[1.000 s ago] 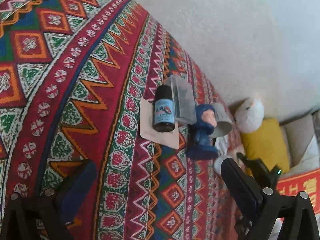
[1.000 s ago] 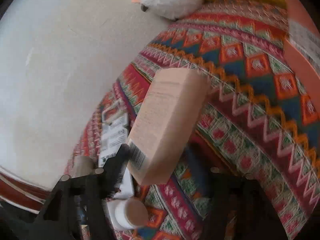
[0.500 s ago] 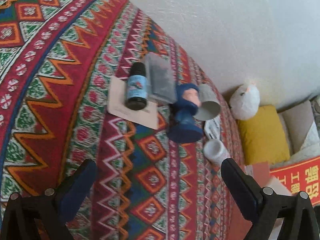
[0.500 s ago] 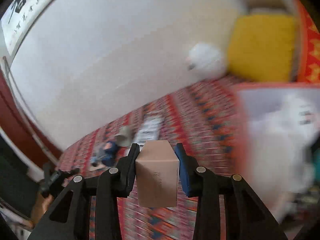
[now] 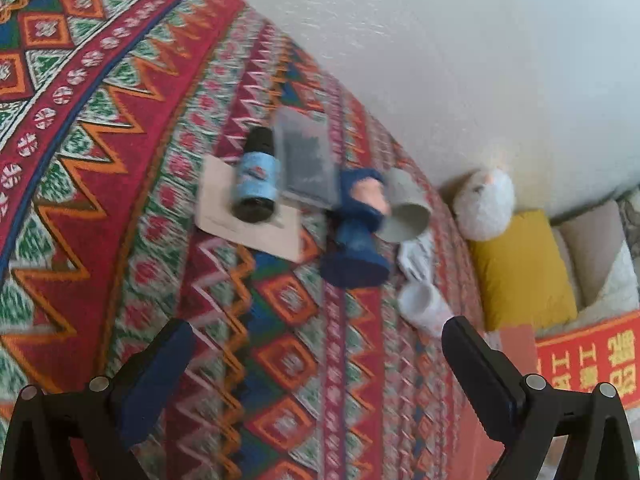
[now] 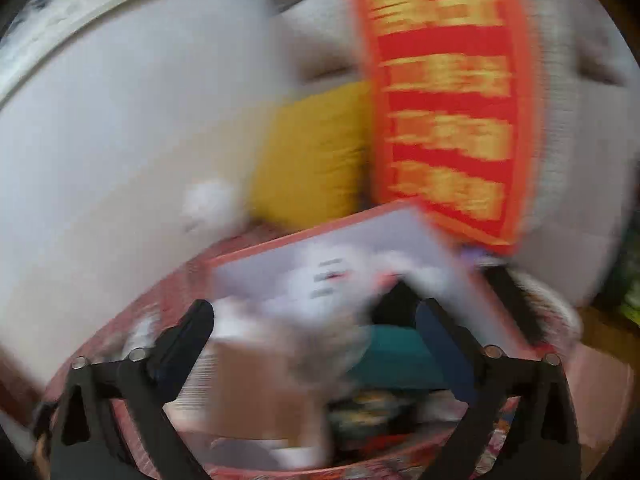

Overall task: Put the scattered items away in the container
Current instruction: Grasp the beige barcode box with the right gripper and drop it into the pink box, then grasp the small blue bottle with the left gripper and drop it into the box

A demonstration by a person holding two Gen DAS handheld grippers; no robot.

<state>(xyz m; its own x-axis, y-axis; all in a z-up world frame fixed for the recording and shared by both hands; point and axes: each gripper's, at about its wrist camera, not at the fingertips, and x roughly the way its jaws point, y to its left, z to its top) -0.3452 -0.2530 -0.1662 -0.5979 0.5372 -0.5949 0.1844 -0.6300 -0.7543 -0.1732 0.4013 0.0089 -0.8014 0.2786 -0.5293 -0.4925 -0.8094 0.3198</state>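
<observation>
1 dropper bottle, 1 card, 1 blue figurine, 1 grey cup, 1 white jar.

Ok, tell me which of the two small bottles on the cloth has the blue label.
The dark bottle lying on the beige card. The other bottle, nearer the left tool, is plain white.

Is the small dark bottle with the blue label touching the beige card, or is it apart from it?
Touching. In the left wrist view the bottle lies on its side across the beige card, with no cloth showing between them.
</observation>
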